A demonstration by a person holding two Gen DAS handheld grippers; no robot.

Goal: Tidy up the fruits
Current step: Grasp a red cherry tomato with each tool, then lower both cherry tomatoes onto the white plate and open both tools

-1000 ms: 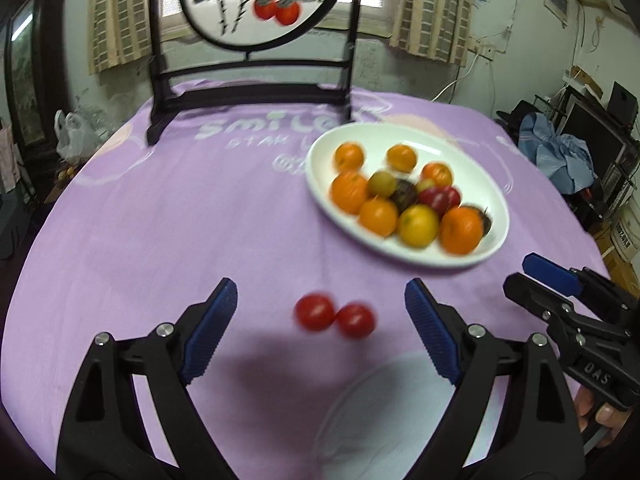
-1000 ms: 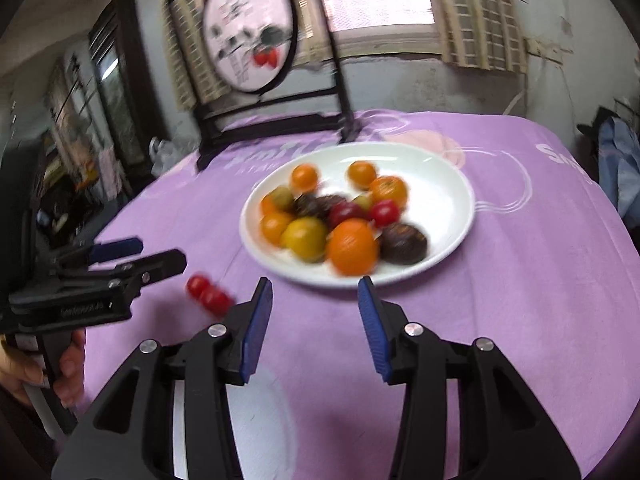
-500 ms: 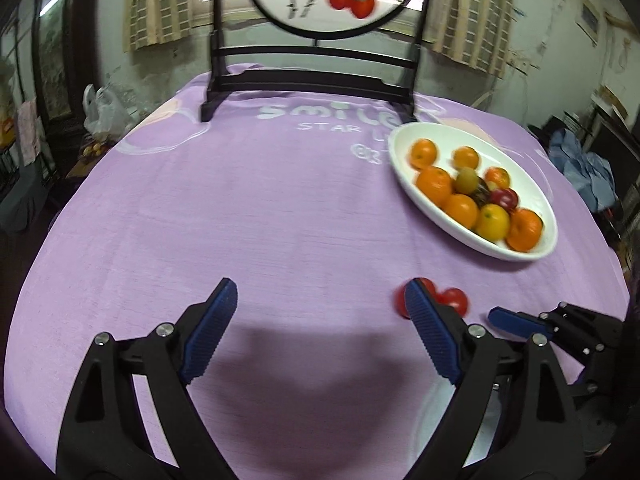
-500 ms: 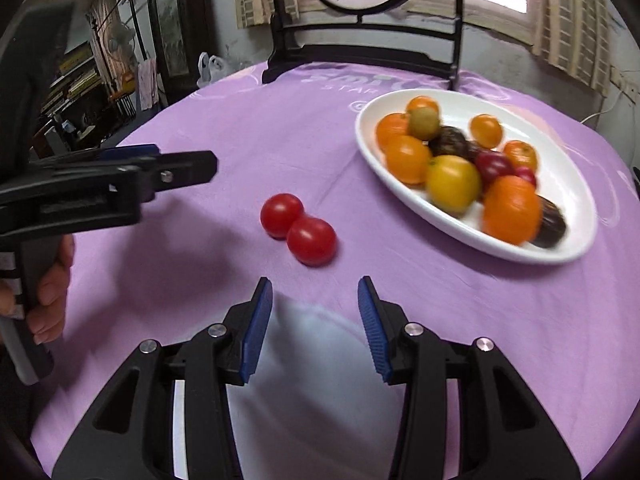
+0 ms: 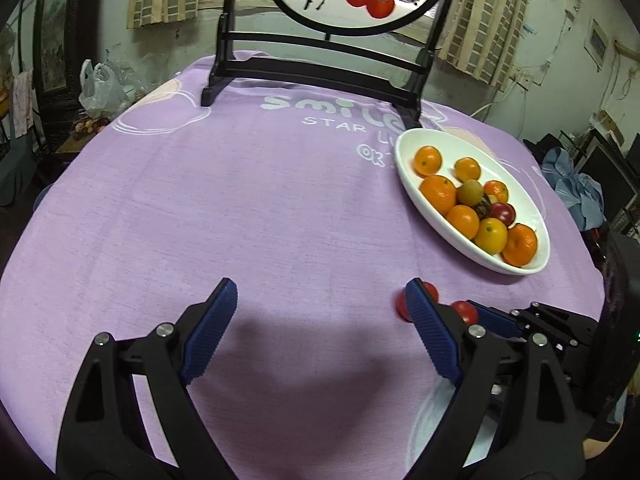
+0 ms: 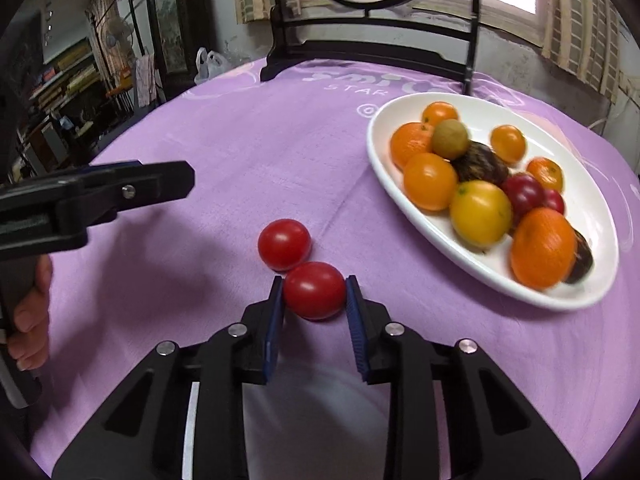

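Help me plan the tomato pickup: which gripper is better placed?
Right. The right gripper brackets the near tomato; the left gripper is open over bare cloth beside both.

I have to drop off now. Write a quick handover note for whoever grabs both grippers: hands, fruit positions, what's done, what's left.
Right gripper: its pads flank the near red tomato on the purple cloth, apparently touching; not lifted.
Left gripper: open, empty, over bare cloth to the left.
Far red tomato lies on the cloth, touching the near one.
White plate to the right already holds oranges, a yellow fruit and dark red ones.
Left: confirm the grip, carry the near tomato to the plate, probably followed by the far one.
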